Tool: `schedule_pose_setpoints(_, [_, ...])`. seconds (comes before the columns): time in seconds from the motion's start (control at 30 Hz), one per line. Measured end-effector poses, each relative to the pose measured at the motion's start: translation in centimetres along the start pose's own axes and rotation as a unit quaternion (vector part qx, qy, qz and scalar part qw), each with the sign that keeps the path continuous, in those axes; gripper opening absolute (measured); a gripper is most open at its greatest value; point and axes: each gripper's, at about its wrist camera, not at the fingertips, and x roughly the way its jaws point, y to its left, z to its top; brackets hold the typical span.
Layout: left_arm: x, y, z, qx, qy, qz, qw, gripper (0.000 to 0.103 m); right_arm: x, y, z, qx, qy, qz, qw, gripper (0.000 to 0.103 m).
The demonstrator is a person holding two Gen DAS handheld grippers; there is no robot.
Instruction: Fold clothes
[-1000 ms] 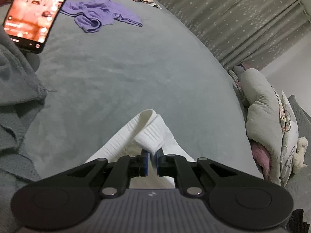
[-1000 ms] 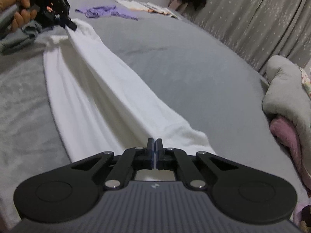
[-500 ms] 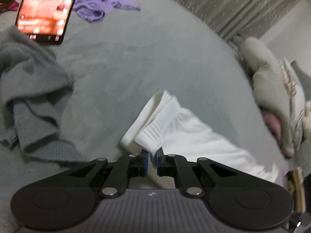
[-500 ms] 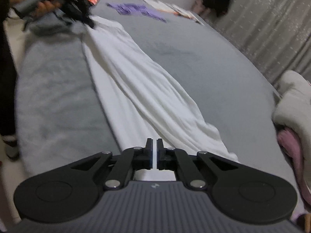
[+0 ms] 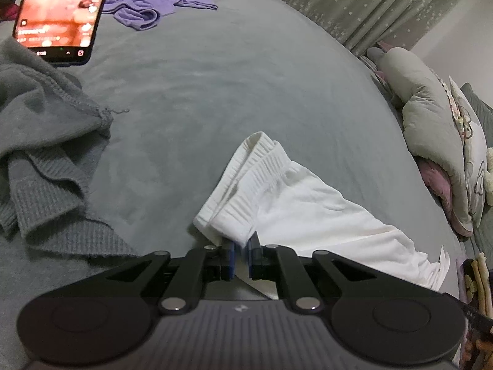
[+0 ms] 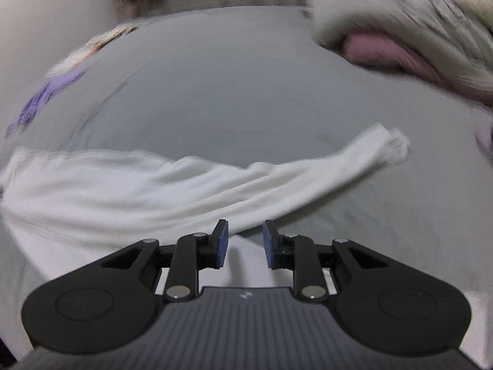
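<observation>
Since a second earlier, the right claw (image 6: 243,243) had swung off the long white knit garment (image 6: 129,194) spread across the grey bed (image 6: 234,86), its jaws opening with nothing between them. The left claw (image 5: 242,259) stayed clamped on the ribbed waistband. Laying out seemed finished; a fold came next. Blur hid details.

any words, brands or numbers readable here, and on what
Phone screen: lines of small white text over an orange picture, too blurred to read.
Left gripper: a small pale logo mark on its body, no letters.
Right gripper: the same mark, no letters.
Nothing else carries text.
</observation>
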Motion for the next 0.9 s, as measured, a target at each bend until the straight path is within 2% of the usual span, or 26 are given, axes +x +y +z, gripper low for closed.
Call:
schedule_pose_setpoints(0.1, [0.3,0.2,0.0,0.0,0.001,-0.002,1.0,0.007,1.3,-1.9,0.3,0.076,-0.006,-0.005,0.997,0.029])
schedule_pose_setpoints(0.17, [0.3,0.2,-0.2,-0.001,0.001,-0.002,1.0,0.007,2.1,-2.4,0.4,0.103,-0.008,-0.006,0.995,0.03])
schedule_pose_setpoints(0.3, [0.6,0.2,-0.3,-0.007,0.002,-0.004,1.0,0.007,4.1,-2.7,0.5,0.134,-0.029,-0.047,0.989,0.03])
schedule_pose_setpoints(0.4, [0.5,-0.2,-0.3,-0.009,0.0,-0.005,0.9999,0.007,4.3,-2.2,0.8,0.128,-0.052,-0.048,0.989,0.027])
schedule_pose_setpoints(0.47, [0.5,-0.2,-0.3,-0.01,-0.001,-0.006,0.9999,0.007,4.2,-1.8,1.0,0.119,-0.068,-0.048,0.989,0.013])
schedule_pose_setpoints(0.57, [0.3,-0.4,-0.2,-0.012,-0.005,-0.007,0.9999,0.007,2.9,-0.8,1.5,0.091,-0.093,-0.055,0.99,0.006])
schedule_pose_setpoints(0.73, [-0.5,-0.2,0.0,-0.017,-0.013,-0.016,0.9997,0.007,-0.4,-0.2,1.9,0.054,-0.143,-0.084,0.985,0.002])
schedule_pose_setpoints(0.9, [-1.5,-0.1,0.6,-0.021,-0.022,-0.029,0.9991,0.007,-3.3,-0.2,1.7,0.026,-0.167,-0.092,0.981,0.002])
